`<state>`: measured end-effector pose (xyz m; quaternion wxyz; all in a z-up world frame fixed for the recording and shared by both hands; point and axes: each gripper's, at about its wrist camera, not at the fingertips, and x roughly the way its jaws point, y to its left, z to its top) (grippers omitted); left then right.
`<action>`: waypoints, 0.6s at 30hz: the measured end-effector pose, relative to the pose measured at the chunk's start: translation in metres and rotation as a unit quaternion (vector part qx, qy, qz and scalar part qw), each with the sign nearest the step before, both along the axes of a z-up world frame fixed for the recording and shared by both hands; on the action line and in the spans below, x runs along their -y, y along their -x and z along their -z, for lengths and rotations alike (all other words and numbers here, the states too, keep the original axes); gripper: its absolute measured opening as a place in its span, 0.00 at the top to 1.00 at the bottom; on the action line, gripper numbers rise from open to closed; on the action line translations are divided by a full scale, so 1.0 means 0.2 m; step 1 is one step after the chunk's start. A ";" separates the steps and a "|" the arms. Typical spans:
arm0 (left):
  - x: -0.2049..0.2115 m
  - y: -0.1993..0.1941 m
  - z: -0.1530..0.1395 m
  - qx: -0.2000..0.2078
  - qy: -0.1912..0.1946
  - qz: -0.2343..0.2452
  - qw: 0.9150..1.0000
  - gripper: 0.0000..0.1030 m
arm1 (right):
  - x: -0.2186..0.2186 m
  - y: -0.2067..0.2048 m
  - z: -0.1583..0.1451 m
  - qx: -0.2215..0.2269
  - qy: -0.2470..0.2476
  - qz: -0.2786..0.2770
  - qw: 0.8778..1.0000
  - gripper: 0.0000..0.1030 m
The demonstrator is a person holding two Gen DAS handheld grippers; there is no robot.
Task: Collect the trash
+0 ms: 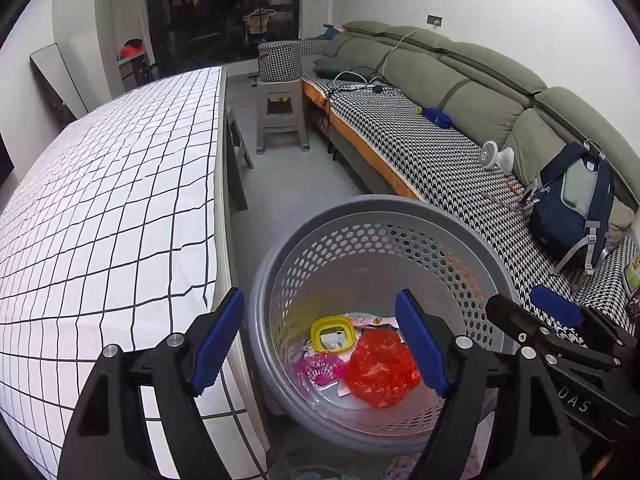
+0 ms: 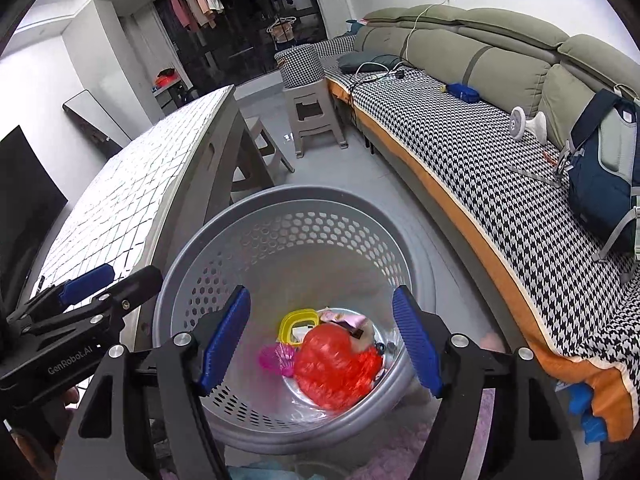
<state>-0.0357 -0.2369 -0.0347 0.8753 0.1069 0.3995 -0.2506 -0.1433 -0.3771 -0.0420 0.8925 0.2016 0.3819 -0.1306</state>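
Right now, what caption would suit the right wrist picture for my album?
Open right gripper poised above a grey perforated basket holding a red mesh bag, yellow lid and pink scraps.

- Left tongs (image 1: 320,344): blue-padded fingers spread wide, holding nothing.
- Right tongs (image 2: 322,340): fingers likewise apart, empty, just right of the left tongs.

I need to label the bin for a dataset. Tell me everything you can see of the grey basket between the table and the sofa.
The grey basket is round, of plastic by its look, with a smooth broad rim and walls pierced by rows of hexagonal holes. It stands upright on the floor beside the checked table. Inside lie a red mesh bag, a yellow lid, a pink shuttlecock and paper scraps. Both open grippers hover above it without touching.
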 end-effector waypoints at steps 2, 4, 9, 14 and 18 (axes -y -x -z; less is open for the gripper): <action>0.00 0.00 0.00 0.002 -0.001 -0.002 1.000 0.25 | 0.00 0.01 0.00 0.001 0.002 0.001 1.000 0.31; 0.00 0.01 0.00 0.005 -0.003 -0.006 1.000 0.22 | 0.00 0.02 -0.01 0.002 0.004 0.004 1.000 0.31; -0.01 0.02 -0.01 0.010 -0.009 -0.017 1.000 0.20 | -0.01 0.03 0.00 0.002 0.004 0.008 1.000 0.31; -0.03 0.02 -0.02 0.013 -0.008 -0.022 1.000 0.14 | -0.02 0.05 0.00 0.000 0.000 0.011 1.000 0.31; -0.03 0.02 -0.02 0.016 -0.009 -0.024 1.000 0.12 | -0.03 0.06 -0.01 0.001 0.003 0.013 1.000 0.31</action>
